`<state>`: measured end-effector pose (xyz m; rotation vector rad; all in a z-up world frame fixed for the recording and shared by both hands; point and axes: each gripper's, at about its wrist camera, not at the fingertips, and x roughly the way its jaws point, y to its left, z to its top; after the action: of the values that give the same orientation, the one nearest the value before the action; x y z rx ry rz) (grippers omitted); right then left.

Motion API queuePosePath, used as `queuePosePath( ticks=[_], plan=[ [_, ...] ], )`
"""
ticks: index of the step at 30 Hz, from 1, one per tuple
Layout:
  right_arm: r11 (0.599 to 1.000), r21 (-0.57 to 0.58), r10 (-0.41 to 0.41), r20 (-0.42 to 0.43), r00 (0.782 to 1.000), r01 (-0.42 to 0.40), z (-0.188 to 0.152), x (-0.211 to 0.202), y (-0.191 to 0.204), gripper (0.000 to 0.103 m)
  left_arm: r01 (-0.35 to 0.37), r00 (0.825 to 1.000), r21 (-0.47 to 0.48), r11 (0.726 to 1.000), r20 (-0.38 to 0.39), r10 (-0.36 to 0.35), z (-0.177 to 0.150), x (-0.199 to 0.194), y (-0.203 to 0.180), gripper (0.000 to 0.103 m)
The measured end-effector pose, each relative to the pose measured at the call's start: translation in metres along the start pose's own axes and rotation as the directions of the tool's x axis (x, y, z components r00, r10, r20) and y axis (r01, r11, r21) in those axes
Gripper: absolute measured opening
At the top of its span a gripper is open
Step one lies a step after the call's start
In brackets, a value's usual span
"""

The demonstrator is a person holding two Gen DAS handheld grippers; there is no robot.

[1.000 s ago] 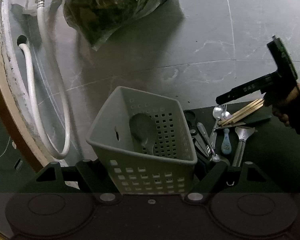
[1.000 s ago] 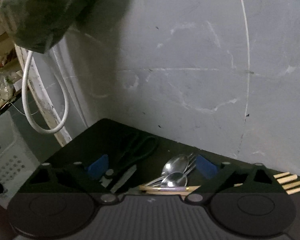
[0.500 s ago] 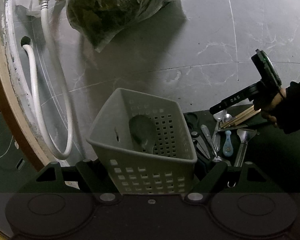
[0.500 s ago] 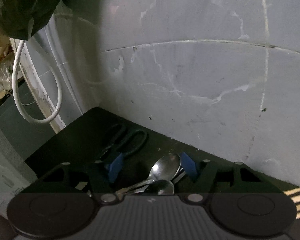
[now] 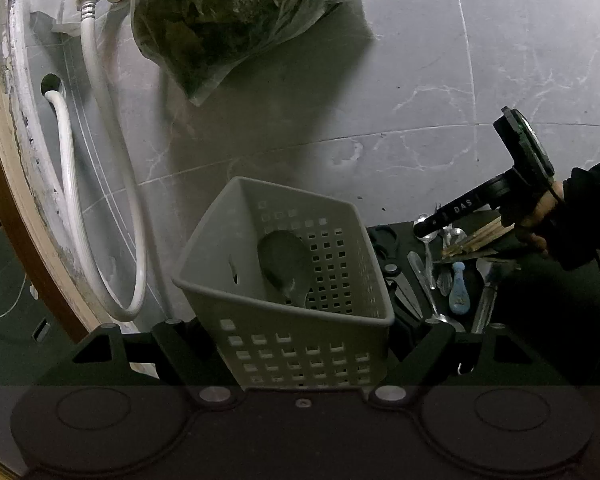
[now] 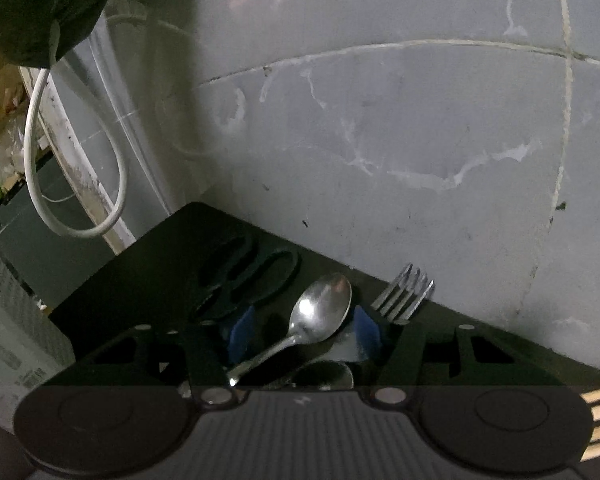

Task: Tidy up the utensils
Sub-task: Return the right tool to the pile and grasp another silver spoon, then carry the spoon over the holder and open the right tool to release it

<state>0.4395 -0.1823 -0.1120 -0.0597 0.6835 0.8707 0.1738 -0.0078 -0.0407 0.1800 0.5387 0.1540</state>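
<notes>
Beside the utensil pile on the dark surface (image 6: 148, 264), the left gripper (image 5: 300, 344) clamps the basket (image 5: 260, 312) steady—while the right gripper (image 6: 304, 332), jaws closing, straddles a spoon (image 6: 320, 308) without yet pinching it.

A matt grey plastic basket (image 5: 300, 288) with square holes was seen. The spoon (image 6: 320, 316) and fork (image 6: 406, 292) looked like glossy polished metal. The chopsticks (image 5: 480, 236) appeared as pale bare wood. The mat (image 6: 148, 280) was matt black, and the wall tiles (image 6: 380, 140) were smooth grey, marble-veined.
</notes>
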Motion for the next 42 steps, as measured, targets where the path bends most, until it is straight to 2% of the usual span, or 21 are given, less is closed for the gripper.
queuePosePath(
  ticks=[9, 11, 13, 15, 17, 23, 27, 32, 38, 42],
  plan=[
    [0.998, -0.052, 0.023, -0.001, 1.000, -0.023, 0.011, 0.019, -0.010, 0.061, -0.007, 1.000, -0.002, 1.000, 0.008, 0.007, 0.000, 0.002, 0.000, 0.082],
    [0.999, -0.043, 0.019, 0.009, 1.000, -0.019, 0.012, 0.020, -0.014, 0.056, -0.008, 1.000, -0.003, 1.000, 0.010, 0.008, 0.000, 0.003, 0.000, 0.082],
    [0.999, -0.035, 0.004, 0.008, 1.000, -0.004, 0.011, 0.020, -0.015, 0.035, -0.010, 1.000, -0.004, 1.000, 0.014, 0.010, -0.001, 0.002, -0.001, 0.082],
    [0.999, -0.031, -0.010, 0.015, 1.000, 0.011, 0.010, 0.018, -0.018, 0.027, -0.012, 1.000, -0.003, 1.000, 0.015, 0.012, -0.001, 0.002, -0.001, 0.082],
    [0.999, -0.017, -0.032, 0.017, 0.999, 0.033, 0.009, 0.017, -0.018, 0.015, -0.014, 1.000, -0.003, 1.000, 0.013, 0.014, -0.001, 0.003, -0.001, 0.082],
    [0.998, -0.010, -0.069, 0.018, 0.997, 0.069, 0.011, 0.014, -0.013, 0.009, -0.018, 1.000, -0.006, 1.000, 0.006, 0.018, 0.002, 0.004, -0.002, 0.082],
    [0.996, 0.044, -0.079, 0.066, 0.995, 0.077, 0.011, 0.005, -0.009, 0.006, -0.011, 1.000, -0.002, 1.000, 0.005, 0.011, 0.002, 0.006, 0.000, 0.082],
    [0.994, 0.054, -0.103, 0.126, 0.987, 0.097, 0.012, -0.008, 0.005, 0.005, 0.004, 1.000, 0.005, 1.000, -0.004, -0.004, 0.003, 0.009, 0.004, 0.082],
    [0.986, 0.096, -0.153, 0.203, 0.967, 0.136, 0.013, -0.029, 0.027, 0.004, 0.035, 0.999, 0.036, 0.999, -0.028, -0.034, 0.008, 0.015, 0.009, 0.082],
    [0.972, 0.151, -0.213, 0.251, 0.944, 0.179, 0.012, -0.043, 0.041, 0.004, 0.052, 0.998, 0.081, 0.995, -0.030, -0.050, 0.010, 0.017, 0.009, 0.082]
  ],
)
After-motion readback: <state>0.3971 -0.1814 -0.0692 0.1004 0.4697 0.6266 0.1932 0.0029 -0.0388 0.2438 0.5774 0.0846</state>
